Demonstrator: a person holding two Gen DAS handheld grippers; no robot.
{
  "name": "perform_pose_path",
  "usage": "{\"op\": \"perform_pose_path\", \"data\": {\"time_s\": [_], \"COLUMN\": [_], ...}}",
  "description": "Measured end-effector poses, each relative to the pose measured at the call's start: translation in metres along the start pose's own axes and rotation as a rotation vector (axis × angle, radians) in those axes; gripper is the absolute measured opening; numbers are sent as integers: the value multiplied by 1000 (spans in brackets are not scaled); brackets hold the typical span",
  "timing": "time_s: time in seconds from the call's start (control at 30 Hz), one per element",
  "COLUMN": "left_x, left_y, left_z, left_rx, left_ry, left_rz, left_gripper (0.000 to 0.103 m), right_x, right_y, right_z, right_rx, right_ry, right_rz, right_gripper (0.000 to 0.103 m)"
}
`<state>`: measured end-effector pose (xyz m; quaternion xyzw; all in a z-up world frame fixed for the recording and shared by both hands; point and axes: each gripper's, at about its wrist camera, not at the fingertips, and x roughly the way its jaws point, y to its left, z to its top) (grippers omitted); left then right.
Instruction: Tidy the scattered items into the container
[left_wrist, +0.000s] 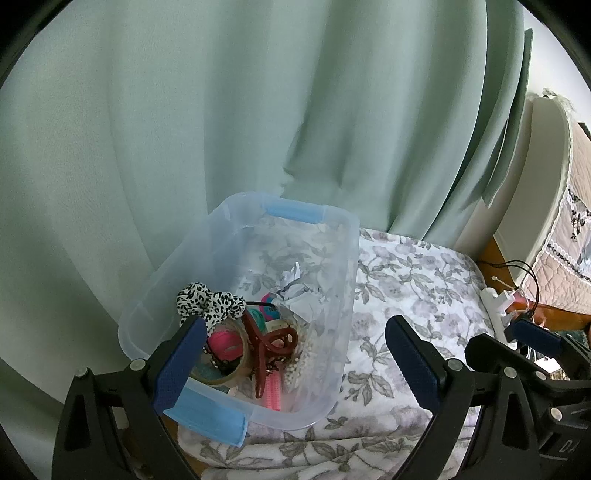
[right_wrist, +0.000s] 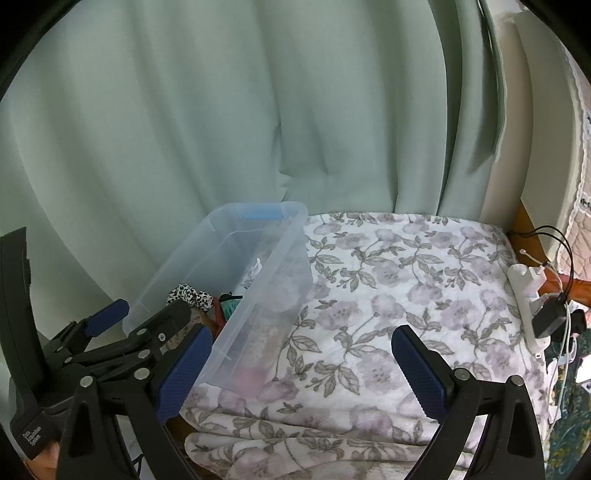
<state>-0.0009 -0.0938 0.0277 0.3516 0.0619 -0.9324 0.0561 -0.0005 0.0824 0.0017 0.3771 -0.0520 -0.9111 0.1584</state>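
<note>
Floral blanket (right_wrist: 406, 266) bears container (left_wrist: 343, 266); left gripper (left_wrist: 295, 365) and right gripper (right_wrist: 306, 373) gape empty.

- One clear plastic container (left_wrist: 236, 291) with two blue handles
- Inside the container: one leopard-print scrunchie (left_wrist: 210, 301)
- One dark red claw clip (left_wrist: 269, 345)
- One tape roll (left_wrist: 225, 354)

Both grippers, left (left_wrist: 295, 354) and right (right_wrist: 303, 373), apparently open, empty.

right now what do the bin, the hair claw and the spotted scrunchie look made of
Bin: clear, slightly frosted plastic; the floral cover shows through its walls, and the handles are blue. Hair claw: dark red, glossy, probably hard plastic. Spotted scrunchie: soft gathered fabric, white with black spots, matte.
</note>
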Motion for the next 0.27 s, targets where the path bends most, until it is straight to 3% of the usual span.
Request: {"op": "perform_pose_path", "data": {"time_s": [0.27], "left_x": [0], "left_y": [0], "left_z": [0], "left_rx": [5], "left_ry": [-4], "left_rz": [8], "left_gripper": [98], "right_x": [1], "right_y": [-1], "right_z": [1], "right_rx": [1], "right_ry": [1], "right_rz": [0], "right_gripper": [100]}}
